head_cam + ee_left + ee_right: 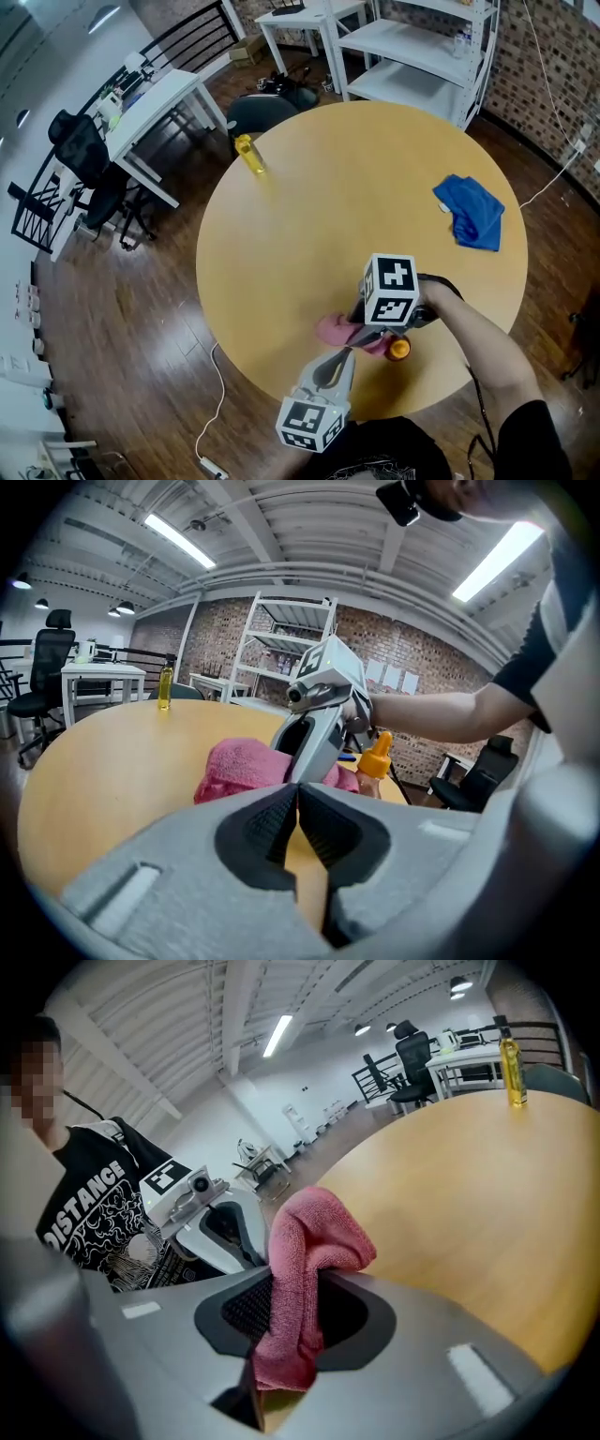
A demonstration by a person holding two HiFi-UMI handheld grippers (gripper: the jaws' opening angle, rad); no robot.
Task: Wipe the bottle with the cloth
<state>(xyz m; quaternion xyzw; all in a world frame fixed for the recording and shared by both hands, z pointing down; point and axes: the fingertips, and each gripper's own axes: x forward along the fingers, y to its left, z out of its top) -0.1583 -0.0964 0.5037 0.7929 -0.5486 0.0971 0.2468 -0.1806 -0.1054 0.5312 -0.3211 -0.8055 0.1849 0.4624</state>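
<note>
Yellow bottle (248, 153): well apart from pink cloth (334, 330), at far surface (281, 262) edge. Left hand-held gripper (343, 352): jaws together, empty, beside cloth. Right hand-held gripper (286, 1307): clamped on cloth. Orange-capped bottle (398, 349): just right of cloth.

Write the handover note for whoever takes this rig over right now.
Left tool: shut, empty, pointing at the pink cloth.
Right tool: shut on the pink cloth.
Orange-capped bottle: upright by the table's near edge, right beside the cloth; contact unclear.
Done: cloth is gripped.
Left: wipe the bottle. Nothing holds it, so the left tool could probably steady it.
</note>
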